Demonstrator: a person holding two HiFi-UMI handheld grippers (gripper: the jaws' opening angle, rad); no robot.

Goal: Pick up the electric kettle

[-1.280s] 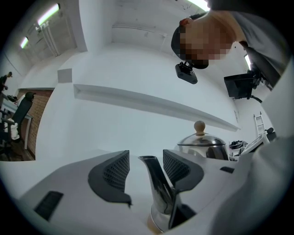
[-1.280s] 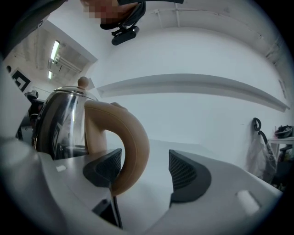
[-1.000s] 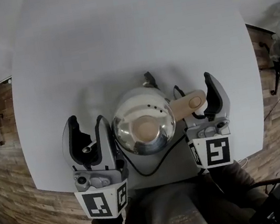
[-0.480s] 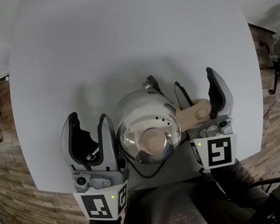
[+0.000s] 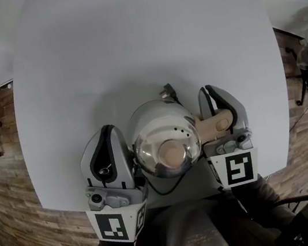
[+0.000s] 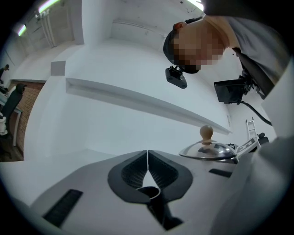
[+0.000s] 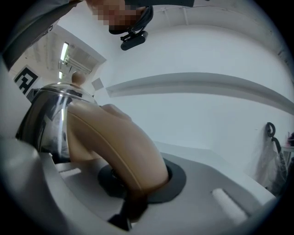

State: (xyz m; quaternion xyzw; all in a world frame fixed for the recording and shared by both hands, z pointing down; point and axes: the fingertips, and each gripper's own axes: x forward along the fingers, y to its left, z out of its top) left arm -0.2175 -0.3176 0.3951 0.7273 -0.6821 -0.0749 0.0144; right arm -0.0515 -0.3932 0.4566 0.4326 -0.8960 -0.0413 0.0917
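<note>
White table [image 5: 130, 47] bears all items. Left gripper [image 5: 105, 134] is closing, jaws met on nothing. Just to its right stands the steel kettle [image 5: 162, 138]. Right gripper [image 5: 210, 93] is closing, clamped on the kettle's tan handle [image 5: 215, 122].

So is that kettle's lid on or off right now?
On. The steel lid, wooden knob upright, sits level and closed on the kettle; no gap shows in the left gripper view.

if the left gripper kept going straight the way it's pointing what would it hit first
Nothing, as far as the views show: the left gripper, jaws closing on nothing, points over bare table; the kettle sits to its right.
</note>
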